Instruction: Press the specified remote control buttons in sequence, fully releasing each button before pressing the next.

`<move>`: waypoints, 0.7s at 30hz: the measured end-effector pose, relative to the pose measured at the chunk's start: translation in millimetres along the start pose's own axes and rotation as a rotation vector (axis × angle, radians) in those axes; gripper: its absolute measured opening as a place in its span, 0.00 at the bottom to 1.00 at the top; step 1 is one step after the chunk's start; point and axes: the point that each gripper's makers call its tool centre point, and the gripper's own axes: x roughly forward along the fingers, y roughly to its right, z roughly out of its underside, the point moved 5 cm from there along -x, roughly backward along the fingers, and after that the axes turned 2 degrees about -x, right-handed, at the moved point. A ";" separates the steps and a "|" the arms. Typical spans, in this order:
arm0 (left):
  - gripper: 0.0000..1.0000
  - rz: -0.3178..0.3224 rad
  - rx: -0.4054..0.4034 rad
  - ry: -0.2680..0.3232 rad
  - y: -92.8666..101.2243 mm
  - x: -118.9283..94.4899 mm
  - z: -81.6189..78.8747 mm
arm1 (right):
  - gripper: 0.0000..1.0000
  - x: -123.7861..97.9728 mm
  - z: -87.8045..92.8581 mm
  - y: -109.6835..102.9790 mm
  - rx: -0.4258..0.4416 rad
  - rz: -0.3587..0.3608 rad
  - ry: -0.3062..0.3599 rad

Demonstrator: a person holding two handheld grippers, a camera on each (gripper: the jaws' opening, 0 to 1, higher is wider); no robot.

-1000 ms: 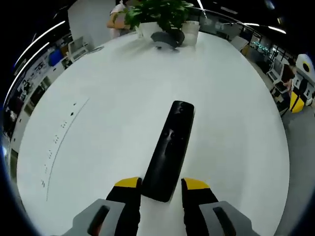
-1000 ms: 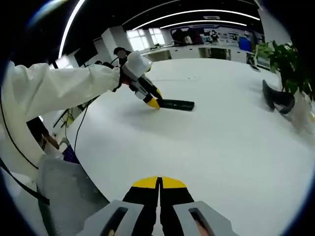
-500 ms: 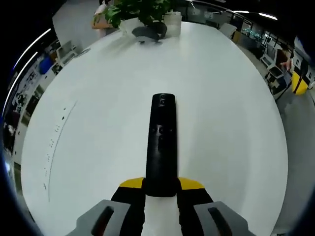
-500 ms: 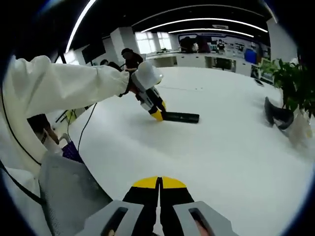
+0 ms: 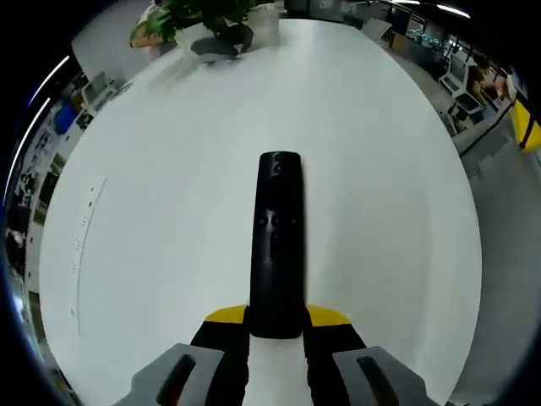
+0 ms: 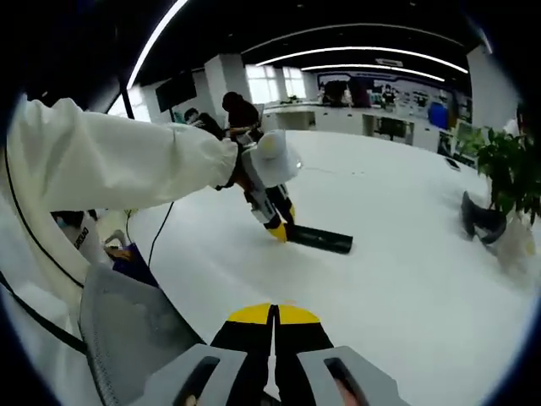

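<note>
L gripper (image 5: 277, 320): yellow-tipped jaws pinch the near end of the black remote control (image 5: 276, 245), which runs straight ahead from the jaws, button face up. In the right gripper view the same gripper (image 6: 280, 232) comes in from the left, held by a white-sleeved arm (image 6: 118, 161), w/ the remote (image 6: 319, 239) sticking out to its right, far end slightly lower, over the white table (image 6: 406, 279).

R gripper (image 6: 273, 317): jaws pressed together, nothing between them, well short of the remote.

Vs 1 s ago: jaws then stood either side of the remote, which lay skewed to the right; now it's clamped and lined up w/ the gripper. Vs 0.5 s ago the grip looks the same. Remote's far end looks lifted off the table now, tho I can't tell for sure.

Around: potted plant (image 5: 199, 13) and a dark curved object (image 5: 218, 44) just beside it, far ahead of the L gripper across the table (image 5: 152, 186); both well apart from the remote. In the right gripper view the plant (image 6: 505, 173) sits far right. Grey chair back (image 6: 127, 338) just left of the R gripper. Nothing stands betw. either gripper and the remote.
</note>
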 end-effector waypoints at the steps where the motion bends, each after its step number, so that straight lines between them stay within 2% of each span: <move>1: 0.24 0.000 -0.003 -0.002 4.1 -0.3 1.3 | 0.00 -1.1 -0.9 -2.1 0.000 0.001 0.005; 6: 0.24 -0.003 -0.019 -0.013 26.3 -2.2 3.9 | 0.00 -8.6 -5.7 -17.1 -0.010 -0.005 0.039; 11: 0.24 0.001 -0.001 -0.024 47.3 -3.6 6.9 | 0.00 -13.6 -11.0 -28.0 -0.008 -0.010 0.076; 17: 0.24 0.007 0.007 -0.038 71.0 -6.4 12.4 | 0.00 -14.3 -9.2 -36.7 0.023 -0.005 0.099; 21: 0.24 0.006 0.016 -0.058 86.8 -7.8 15.1 | 0.00 -21.8 -14.7 -43.1 0.066 -0.019 0.137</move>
